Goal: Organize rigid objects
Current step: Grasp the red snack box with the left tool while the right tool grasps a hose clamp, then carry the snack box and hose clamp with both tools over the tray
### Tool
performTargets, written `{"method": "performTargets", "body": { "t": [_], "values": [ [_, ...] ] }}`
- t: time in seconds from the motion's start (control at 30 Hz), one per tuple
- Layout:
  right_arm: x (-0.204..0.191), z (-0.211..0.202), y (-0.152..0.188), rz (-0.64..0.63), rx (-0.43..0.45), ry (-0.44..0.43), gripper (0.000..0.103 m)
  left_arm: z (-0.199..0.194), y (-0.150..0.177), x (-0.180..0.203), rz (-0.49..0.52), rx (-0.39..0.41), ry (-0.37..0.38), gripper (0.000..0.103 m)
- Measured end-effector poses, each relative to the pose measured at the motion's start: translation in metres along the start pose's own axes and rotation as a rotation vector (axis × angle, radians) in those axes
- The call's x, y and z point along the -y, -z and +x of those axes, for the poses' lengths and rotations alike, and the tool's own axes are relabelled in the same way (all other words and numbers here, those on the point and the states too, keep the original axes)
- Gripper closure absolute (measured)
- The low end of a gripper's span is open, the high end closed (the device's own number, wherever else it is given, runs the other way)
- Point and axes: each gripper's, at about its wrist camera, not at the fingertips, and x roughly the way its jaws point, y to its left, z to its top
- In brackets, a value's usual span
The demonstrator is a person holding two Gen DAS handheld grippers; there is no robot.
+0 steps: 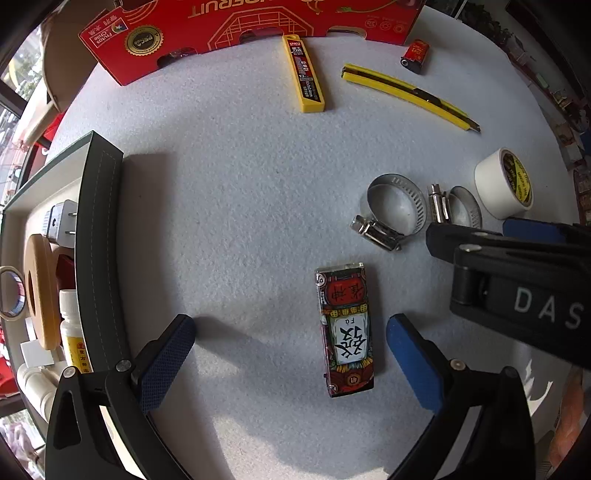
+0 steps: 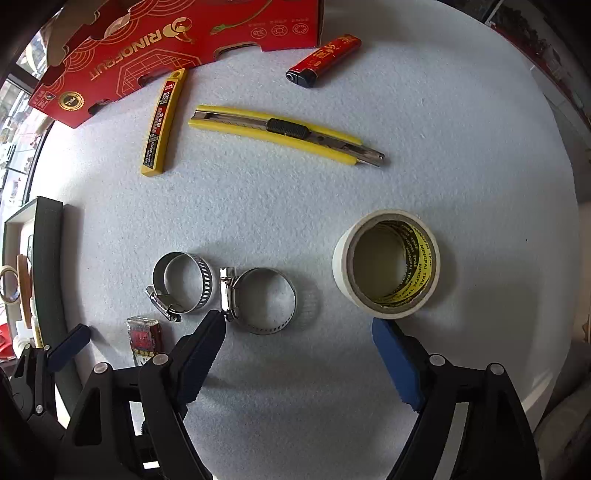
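Observation:
My left gripper (image 1: 291, 354) is open and empty, low over the white felt; a patterned lighter (image 1: 345, 330) lies between its fingers, nearer the right one. My right gripper (image 2: 299, 350) is open and empty, just in front of two metal hose clamps (image 2: 183, 286) (image 2: 264, 301) and a white tape roll (image 2: 386, 264). In the left wrist view the right gripper (image 1: 517, 273) reaches in from the right beside the clamps (image 1: 395, 210). A yellow utility knife (image 2: 288, 134), a yellow blade case (image 2: 162, 122) and a red lighter (image 2: 325, 61) lie farther back.
A dark-rimmed storage box (image 1: 98, 236) at the left holds tape rolls, a plug, a bottle and white fittings. A red cardboard fruit box (image 1: 240, 29) stands at the back edge of the round table.

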Motion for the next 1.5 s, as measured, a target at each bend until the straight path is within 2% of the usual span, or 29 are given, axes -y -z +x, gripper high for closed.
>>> {"method": "performTargets", "body": {
  "t": [0.07, 0.2, 0.3, 0.4, 0.43, 0.5, 0.6, 0.63, 0.67, 0.73, 0.9, 1.17, 1.27, 1.5],
  "values": [
    [-0.014, -0.001, -0.005, -0.019, 0.012, 0.013, 0.025, -0.004, 0.004, -0.003, -0.002, 0.002, 0.0, 0.0],
    [-0.049, -0.006, -0.007, -0.1, 0.041, 0.01, 0.061, -0.005, 0.0, 0.0, -0.003, 0.007, -0.002, 0.0],
    [-0.052, -0.007, -0.008, -0.086, 0.044, -0.009, 0.061, -0.005, -0.007, 0.009, 0.002, -0.008, -0.002, 0.0],
    [-0.024, -0.012, 0.0, -0.016, 0.04, -0.06, 0.061, -0.007, -0.011, 0.014, 0.019, -0.006, 0.002, 0.002],
    [-0.017, -0.015, 0.004, 0.005, 0.041, -0.074, 0.061, -0.01, -0.011, 0.017, 0.029, 0.0, 0.004, 0.005],
    [-0.003, -0.019, 0.015, 0.032, 0.04, -0.084, 0.061, -0.015, -0.009, 0.023, 0.059, 0.019, 0.005, 0.013],
    [0.015, -0.025, 0.037, 0.077, 0.034, -0.092, 0.061, -0.023, -0.004, 0.031, 0.093, 0.039, 0.012, 0.032],
    [0.022, -0.026, 0.044, 0.096, 0.029, -0.097, 0.061, -0.027, -0.003, 0.033, 0.098, 0.043, 0.011, 0.043],
    [0.026, -0.028, 0.051, 0.116, 0.026, -0.103, 0.061, -0.029, -0.002, 0.035, 0.101, 0.045, 0.012, 0.058],
    [0.035, -0.03, 0.066, 0.152, 0.02, -0.116, 0.061, -0.033, 0.001, 0.037, 0.11, 0.038, 0.019, 0.077],
    [0.045, -0.032, 0.091, 0.191, 0.014, -0.138, 0.061, -0.037, 0.015, 0.033, 0.105, -0.014, 0.06, 0.077],
    [0.054, -0.034, 0.117, 0.208, -0.001, -0.167, 0.061, -0.067, 0.065, 0.03, 0.191, -0.034, 0.12, 0.077],
    [0.061, -0.048, 0.132, 0.194, -0.003, -0.173, 0.061, -0.079, 0.086, 0.033, 0.233, -0.038, 0.141, 0.077],
    [0.035, -0.061, 0.147, 0.143, -0.005, -0.169, 0.061, -0.107, 0.124, 0.022, 0.281, -0.046, 0.174, 0.077]
  ]
}}
